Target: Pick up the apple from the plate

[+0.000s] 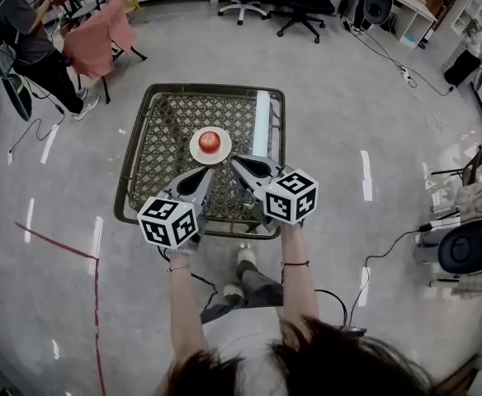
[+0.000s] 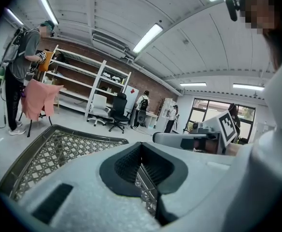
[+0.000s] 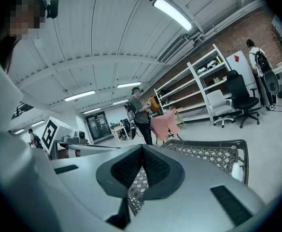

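Starting at the far left, a standing person [image 1: 28, 40] and a chair draped in pink cloth [image 1: 101, 33] are well away from the work, and a red tape line [image 1: 59, 244] crosses the grey floor nearer in. The left gripper [image 1: 205, 172] reaches over the low rectangular table with a dark metal lattice top [image 1: 160, 151], its jaws pressed together on nothing. It is angled inward at the round white plate [image 1: 196, 153], probably so that it meets the fruit from one side. The red apple [image 1: 210, 142] sits in the middle of that plate, just ahead of both tips and untouched. The right gripper [image 1: 234, 162] mirrors the left from the other side, also closed and empty, so either must spread its jaws before it can grasp. Nothing lies between the tips and the fruit. Black office chairs [image 1: 303, 2] and a floor cable [image 1: 389, 246] stay clear to the right.
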Motion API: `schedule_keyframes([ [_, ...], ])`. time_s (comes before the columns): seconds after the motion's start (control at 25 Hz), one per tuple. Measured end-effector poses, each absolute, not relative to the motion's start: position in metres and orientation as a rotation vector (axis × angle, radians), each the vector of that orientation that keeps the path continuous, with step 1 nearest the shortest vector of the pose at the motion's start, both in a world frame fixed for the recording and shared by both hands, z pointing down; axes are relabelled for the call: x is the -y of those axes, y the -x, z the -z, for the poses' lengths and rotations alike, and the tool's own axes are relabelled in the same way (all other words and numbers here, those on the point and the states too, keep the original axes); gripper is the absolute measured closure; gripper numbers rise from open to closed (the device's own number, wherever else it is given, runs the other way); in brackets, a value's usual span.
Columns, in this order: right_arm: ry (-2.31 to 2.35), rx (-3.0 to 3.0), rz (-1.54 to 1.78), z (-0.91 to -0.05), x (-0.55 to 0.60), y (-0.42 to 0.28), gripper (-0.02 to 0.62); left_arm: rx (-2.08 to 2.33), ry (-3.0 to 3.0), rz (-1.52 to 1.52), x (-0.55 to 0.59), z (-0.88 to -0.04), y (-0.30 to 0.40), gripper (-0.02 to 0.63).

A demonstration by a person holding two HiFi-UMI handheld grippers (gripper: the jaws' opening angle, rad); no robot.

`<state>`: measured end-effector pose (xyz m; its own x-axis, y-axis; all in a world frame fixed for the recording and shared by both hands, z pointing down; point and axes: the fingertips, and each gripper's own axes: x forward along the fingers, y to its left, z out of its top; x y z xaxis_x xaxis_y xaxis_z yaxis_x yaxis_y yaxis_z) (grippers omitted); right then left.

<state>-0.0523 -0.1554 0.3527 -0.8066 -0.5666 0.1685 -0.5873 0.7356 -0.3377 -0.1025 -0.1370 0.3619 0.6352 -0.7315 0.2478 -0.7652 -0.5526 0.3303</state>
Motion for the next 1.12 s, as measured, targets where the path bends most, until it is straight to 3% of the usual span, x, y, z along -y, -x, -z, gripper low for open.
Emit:
schedule_keyframes([
  [1.12,-0.875,2.861,-0.661,-0.372,0.239,0.058,0.586,1.415,-2.359,-0.101,0.212,-0.379,0.127,0.595],
])
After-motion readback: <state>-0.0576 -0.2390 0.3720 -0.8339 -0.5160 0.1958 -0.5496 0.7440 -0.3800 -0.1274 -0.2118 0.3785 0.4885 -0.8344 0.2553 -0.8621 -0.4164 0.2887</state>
